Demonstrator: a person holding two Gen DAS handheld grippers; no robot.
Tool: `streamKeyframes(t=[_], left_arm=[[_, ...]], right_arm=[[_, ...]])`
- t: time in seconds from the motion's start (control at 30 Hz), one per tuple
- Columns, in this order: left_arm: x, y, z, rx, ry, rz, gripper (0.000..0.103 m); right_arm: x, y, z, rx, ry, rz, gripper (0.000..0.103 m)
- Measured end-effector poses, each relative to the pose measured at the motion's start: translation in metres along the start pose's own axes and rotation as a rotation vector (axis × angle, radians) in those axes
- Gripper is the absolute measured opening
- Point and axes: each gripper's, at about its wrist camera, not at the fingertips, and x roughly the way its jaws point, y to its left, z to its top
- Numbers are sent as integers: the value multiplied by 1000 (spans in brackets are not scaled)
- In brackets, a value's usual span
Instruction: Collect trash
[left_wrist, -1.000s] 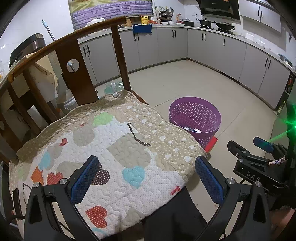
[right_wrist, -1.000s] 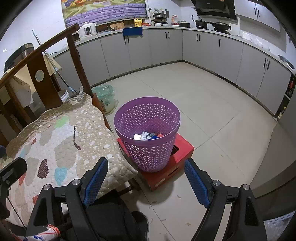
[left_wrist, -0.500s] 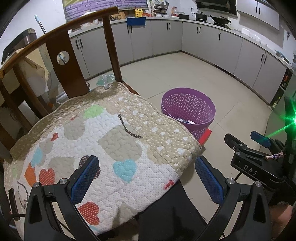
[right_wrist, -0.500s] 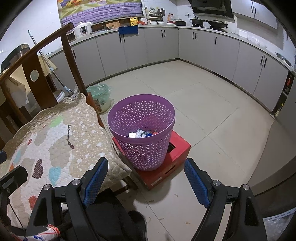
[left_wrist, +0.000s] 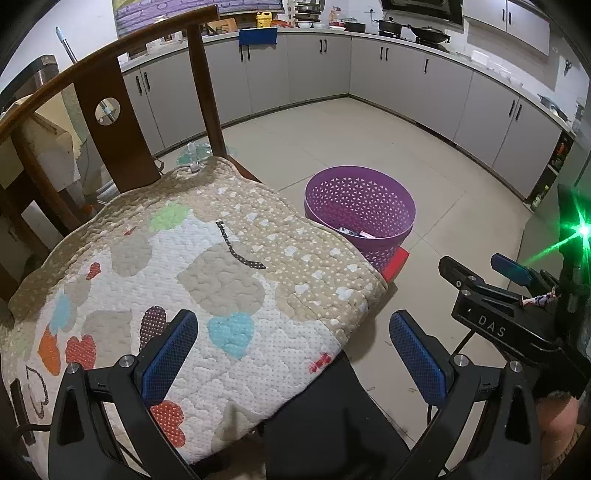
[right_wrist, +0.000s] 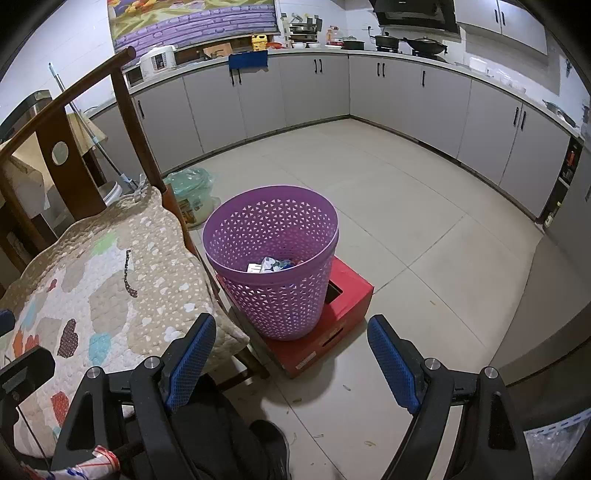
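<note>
A purple perforated basket (right_wrist: 273, 266) stands on a red box (right_wrist: 347, 295) on the floor, with several pieces of trash (right_wrist: 273, 264) at its bottom. It also shows in the left wrist view (left_wrist: 360, 218), right of the chair. My left gripper (left_wrist: 295, 354) is open and empty, over the front edge of the quilted cushion (left_wrist: 177, 280). My right gripper (right_wrist: 291, 358) is open and empty, low in front of the basket; its body shows in the left wrist view (left_wrist: 495, 295).
A wooden chair (left_wrist: 110, 107) carries the patterned cushion, left of the basket. A green plastic bag (right_wrist: 192, 192) sits on the floor behind the chair. Grey kitchen cabinets (right_wrist: 406, 96) line the back and right walls. Beige tiled floor (right_wrist: 424, 206) stretches beyond the basket.
Both grippers have drawn back and risen a little; the chair and basket look slightly farther and lower in view. Both stay open and empty.
</note>
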Motion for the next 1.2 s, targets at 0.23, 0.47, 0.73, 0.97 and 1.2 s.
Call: streamKeyframes(t=[0.23, 0.47, 0.73, 0.97, 1.2], left_arm=[[-5, -2, -1, 21, -61, 43, 103], [-20, -5, 1, 51, -172, 102, 103], [-27, -5, 2, 62, -236, 152, 103], [-20, 0, 2, 47, -212, 150, 103], [-13, 2, 2, 36, -175, 125, 103]], right_arm=[[0, -3, 0, 5, -1, -4, 87], [0, -1, 1, -12, -14, -16, 87], [-6, 7, 3, -37, -51, -9, 88], [-6, 9, 2, -36, -63, -5, 88], [-9, 12, 1, -41, -70, -6, 88]])
